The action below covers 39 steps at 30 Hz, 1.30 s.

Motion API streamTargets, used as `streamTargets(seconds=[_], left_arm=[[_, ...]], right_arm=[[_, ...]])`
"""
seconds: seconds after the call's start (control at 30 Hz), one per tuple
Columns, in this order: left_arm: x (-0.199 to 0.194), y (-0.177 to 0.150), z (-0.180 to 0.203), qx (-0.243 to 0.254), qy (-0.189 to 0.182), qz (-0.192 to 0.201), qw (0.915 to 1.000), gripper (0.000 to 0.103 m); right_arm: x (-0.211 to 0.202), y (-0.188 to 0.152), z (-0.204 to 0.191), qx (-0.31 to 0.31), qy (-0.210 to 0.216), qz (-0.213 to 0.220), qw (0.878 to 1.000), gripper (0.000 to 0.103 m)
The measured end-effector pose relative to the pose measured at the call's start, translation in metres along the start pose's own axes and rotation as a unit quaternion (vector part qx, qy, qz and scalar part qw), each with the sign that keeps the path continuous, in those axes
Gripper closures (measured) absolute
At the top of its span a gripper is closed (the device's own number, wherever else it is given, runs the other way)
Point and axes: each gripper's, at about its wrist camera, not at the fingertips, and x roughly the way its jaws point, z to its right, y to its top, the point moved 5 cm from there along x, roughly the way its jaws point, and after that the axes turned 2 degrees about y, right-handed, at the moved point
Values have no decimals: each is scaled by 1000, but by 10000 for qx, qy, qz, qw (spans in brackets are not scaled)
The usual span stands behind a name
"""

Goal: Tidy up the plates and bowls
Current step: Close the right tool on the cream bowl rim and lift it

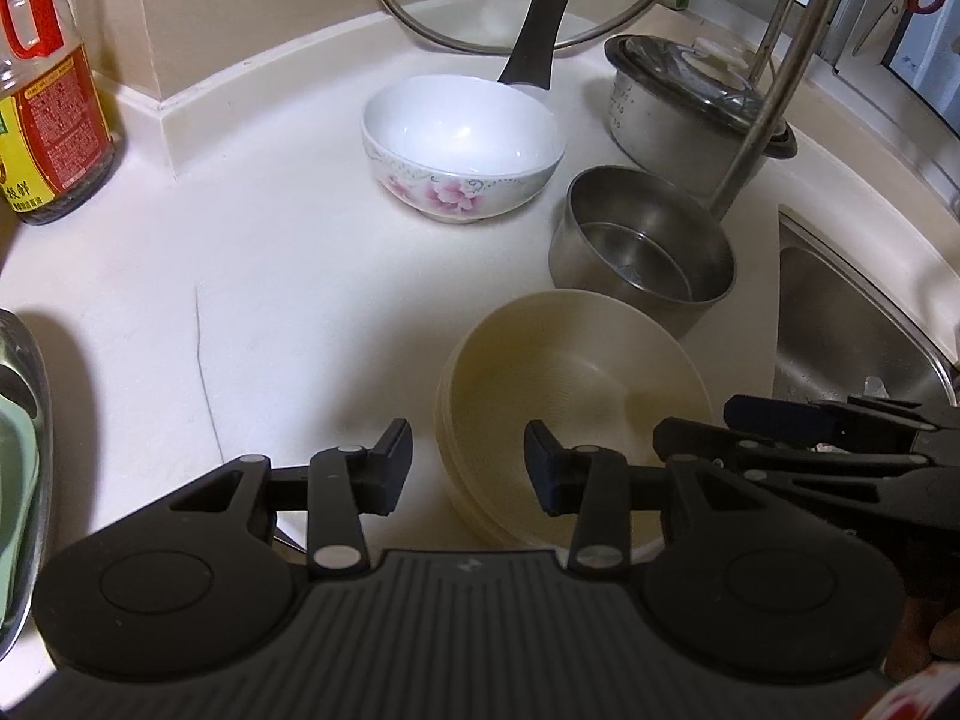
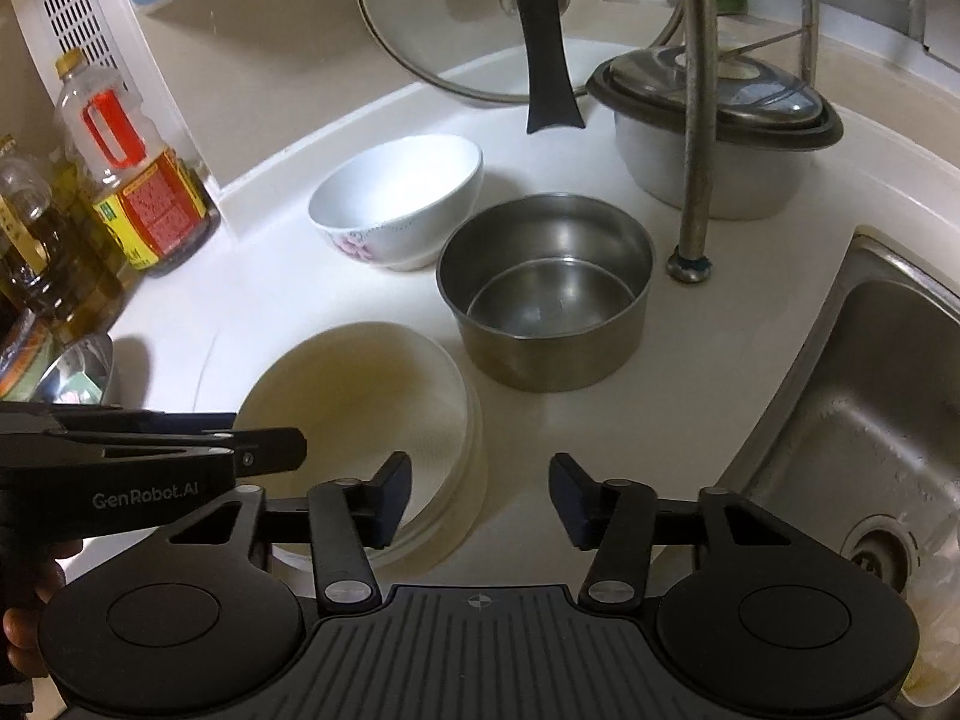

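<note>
A stack of cream bowls [image 1: 576, 378] [image 2: 360, 396] sits on the white counter just ahead of both grippers. A white bowl with pink flowers [image 1: 462, 144] [image 2: 399, 201] stands farther back. A steel bowl [image 1: 645, 246] [image 2: 549, 288] stands beside the cream stack. My left gripper [image 1: 468, 465] is open and empty, its jaws on either side of the stack's near left rim. It also shows in the right wrist view [image 2: 270, 450]. My right gripper [image 2: 480, 495] is open and empty at the stack's right edge. It also shows in the left wrist view [image 1: 780, 420].
A steel sink [image 2: 840, 420] [image 1: 852, 324] lies at the right. A lidded pot [image 2: 714, 132] [image 1: 690, 102], a faucet pipe [image 2: 696, 120] and a glass lid with a black handle [image 2: 546, 48] stand behind. Oil bottles [image 2: 138, 180] [image 1: 42, 90] stand at the left, by a steel basin [image 1: 24, 450].
</note>
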Motion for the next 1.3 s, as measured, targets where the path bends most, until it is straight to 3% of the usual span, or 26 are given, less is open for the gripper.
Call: streamTargets(seconds=[0.2,0.37,0.5,0.7,1.3], left_arm=[[7,2,1,-15,-55,-62,10000,67],[11,1,1,-49,-93,-120,9999,77],[10,1,1,-18,-62,-107,9999,87],[4,1,-1,20,-62,-53,10000,89],[-25,27,-24,-115,103,393,9991,89]], right_arm=[[3,0,-2,-96,-5,-71,9999,63],[4,0,-5,-113,12,-75,9999,70],[4,1,-8,-171,33,-56,9998,84],[3,6,-7,-151,-34,27,9999,90],[0,39,-28,-352,267,406,9982,92]])
